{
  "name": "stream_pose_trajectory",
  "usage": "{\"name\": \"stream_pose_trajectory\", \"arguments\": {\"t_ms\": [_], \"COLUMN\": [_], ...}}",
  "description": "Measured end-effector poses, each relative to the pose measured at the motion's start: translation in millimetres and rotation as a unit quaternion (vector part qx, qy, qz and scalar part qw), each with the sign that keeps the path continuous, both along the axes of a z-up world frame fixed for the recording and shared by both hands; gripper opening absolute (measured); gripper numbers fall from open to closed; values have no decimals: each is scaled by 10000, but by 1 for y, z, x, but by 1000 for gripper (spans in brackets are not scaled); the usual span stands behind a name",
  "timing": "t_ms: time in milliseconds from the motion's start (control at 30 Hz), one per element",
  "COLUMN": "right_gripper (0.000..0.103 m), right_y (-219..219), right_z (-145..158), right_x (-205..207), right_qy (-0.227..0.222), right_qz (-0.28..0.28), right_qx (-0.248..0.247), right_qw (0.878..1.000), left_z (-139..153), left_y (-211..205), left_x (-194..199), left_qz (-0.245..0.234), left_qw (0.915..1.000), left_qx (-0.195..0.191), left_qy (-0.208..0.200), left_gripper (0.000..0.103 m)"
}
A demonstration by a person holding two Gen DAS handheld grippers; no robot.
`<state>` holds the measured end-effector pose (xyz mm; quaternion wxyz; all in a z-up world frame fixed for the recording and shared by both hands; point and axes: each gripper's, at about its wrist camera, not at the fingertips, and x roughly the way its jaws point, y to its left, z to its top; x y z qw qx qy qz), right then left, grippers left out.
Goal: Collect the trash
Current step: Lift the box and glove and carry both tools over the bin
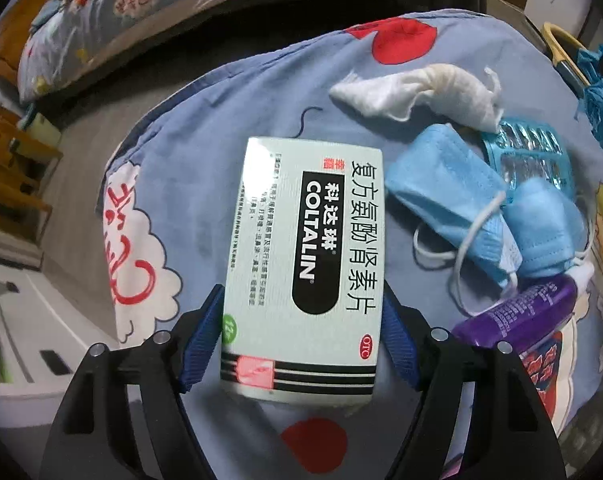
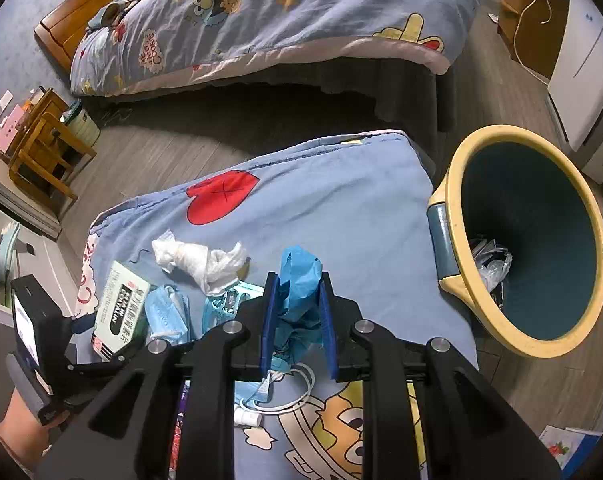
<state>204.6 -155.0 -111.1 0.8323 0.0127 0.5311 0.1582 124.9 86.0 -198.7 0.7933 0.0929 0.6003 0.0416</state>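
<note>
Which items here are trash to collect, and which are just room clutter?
Job: medicine box in left gripper; blue wrapper in right gripper; tissue; face masks; bin.
Bystanders: bed; wooden chair.

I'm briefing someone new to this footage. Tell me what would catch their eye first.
The white medicine box printed COLTALIN fills the left wrist view, lying on the blue cartoon bedding between the left gripper's blue pads. In the right wrist view, the right gripper is clamped on a crumpled blue wrapper. The yellow-rimmed bin gapes on the floor to its right, some clear plastic already inside.
</note>
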Motion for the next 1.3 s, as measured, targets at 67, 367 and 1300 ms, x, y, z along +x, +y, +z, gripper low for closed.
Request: {"name": "stream_pose_trajectory", "arguments": {"t_ms": [67,367,1300], "right_gripper": [19,19,19], "right_y": [0,2,-70], "right_z": [0,0,74], "right_x": [0,0,10], "right_qy": [9,-6,-879], "right_qz": [7,18,-174], "right_qx": [16,26,139], "right_qw": [10000,10000,9959], "left_z": [3,11,134], "left_y": [-2,-15,-110], "left_x": [0,-4,24], "left_qz": [17,-78,-700], "left_qw": [9999,9992,9761], "left_qx": [-124,-294,-1004], "left_qy": [-55,-245,-1798], "left_gripper": [74,71,71]}}
